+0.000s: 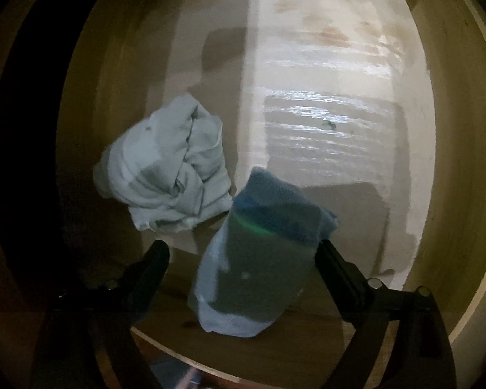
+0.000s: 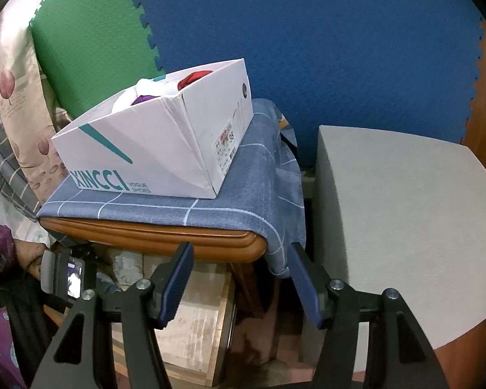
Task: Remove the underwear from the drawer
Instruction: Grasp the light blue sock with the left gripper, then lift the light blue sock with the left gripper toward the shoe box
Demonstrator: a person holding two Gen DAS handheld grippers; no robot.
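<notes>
**Ana:** Dim drawer, pale lined floor, shiny in patches. How many pieces do you count inside?

**Ben:** Two. One pale bundle lies crumpled on the drawer floor, left of the middle. One blue piece with a grey panel and a thin green stripe stands between the left tongs, close to the drawer's front edge.

**Ana:** Are those tongs closed on it?

**Ben:** No. The fingers are spread wide; the right one touches the cloth's side, or nearly, and the left one stands apart from it. I judge it is not gripped yet.

**Ana:** How will it handle?

**Ben:** Soft and light, I expect, with no stiffness at all. It should sag and fold wherever it is not pinched, and a thin single layer could slip free. I would take it at the thick folded upper part, where the blue band bunches, so several layers sit between the pads.

**Ana:** And the pale one?

**Ben:** Same stuff, I think. Pinch a raised fold at its knotted middle, not a flat edge lying on the floor.

**Ana:** The other hand?

**Ben:** The right tongs hang spread and hold nothing, outside the drawer, before a bench under a checked blue cloth. One white shoebox stands on it, with white, purple and red fabric showing inside. One grey block stands to the right.
</notes>
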